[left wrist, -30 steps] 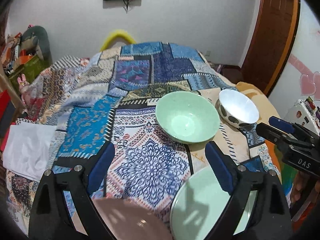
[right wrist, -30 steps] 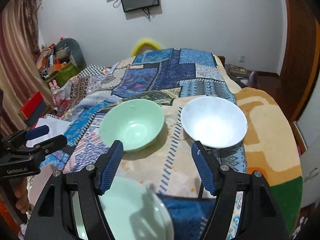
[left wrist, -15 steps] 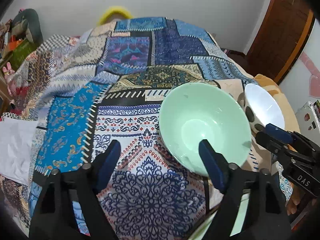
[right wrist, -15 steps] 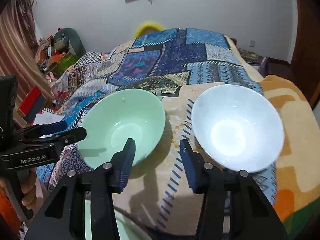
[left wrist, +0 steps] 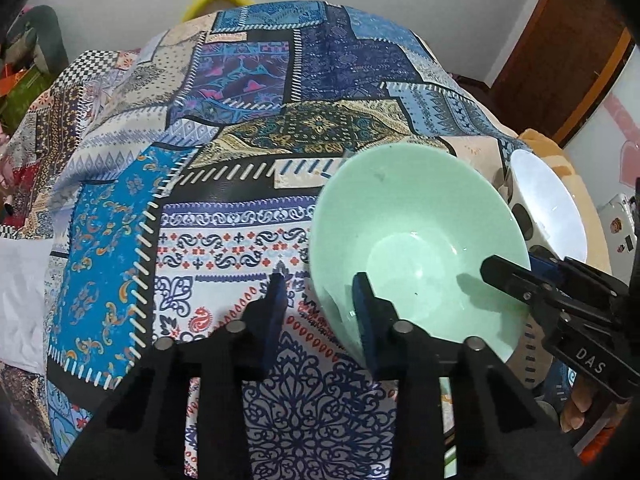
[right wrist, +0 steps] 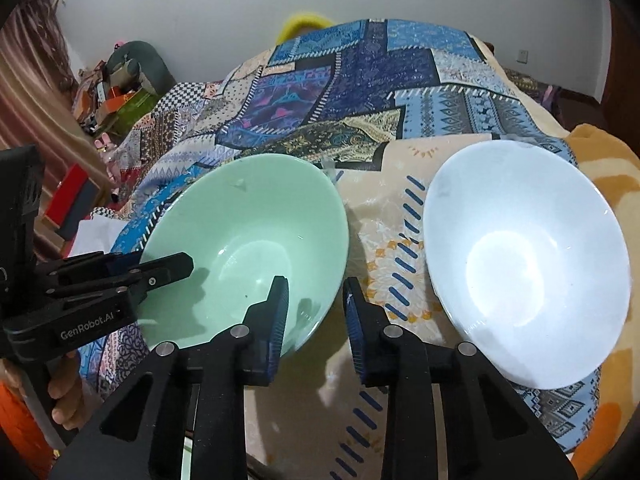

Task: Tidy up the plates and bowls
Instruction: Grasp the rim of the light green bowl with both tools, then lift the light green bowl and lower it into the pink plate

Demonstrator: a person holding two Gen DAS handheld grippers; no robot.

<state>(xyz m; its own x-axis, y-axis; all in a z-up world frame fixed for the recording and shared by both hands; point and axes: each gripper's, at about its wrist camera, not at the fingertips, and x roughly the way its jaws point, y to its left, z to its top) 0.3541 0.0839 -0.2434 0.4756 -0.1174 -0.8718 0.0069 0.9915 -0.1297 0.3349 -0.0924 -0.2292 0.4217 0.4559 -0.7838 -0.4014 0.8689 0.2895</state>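
A pale green bowl (left wrist: 416,240) sits on the patchwork cloth; it also shows in the right wrist view (right wrist: 256,256). A white bowl with dark spots outside (right wrist: 524,260) stands to its right, seen small in the left wrist view (left wrist: 548,208). My left gripper (left wrist: 320,300) straddles the green bowl's left rim, one finger inside, one outside, jaws partly closed with a gap. My right gripper (right wrist: 316,304) straddles the green bowl's right rim the same way, jaws narrowed but apart. Neither pair of pads clearly presses the rim.
The patchwork cloth (left wrist: 240,120) covers the table. A white paper (left wrist: 20,300) lies at the left edge. Clutter and boxes (right wrist: 116,92) stand beyond the table's left. A wooden door (left wrist: 560,40) is at the right. A pale green plate edge (right wrist: 188,460) peeks near me.
Both grippers moved forward and down to the green bowl and narrowed their jaws around its opposite rims. The plates near the front edge dropped out of view.
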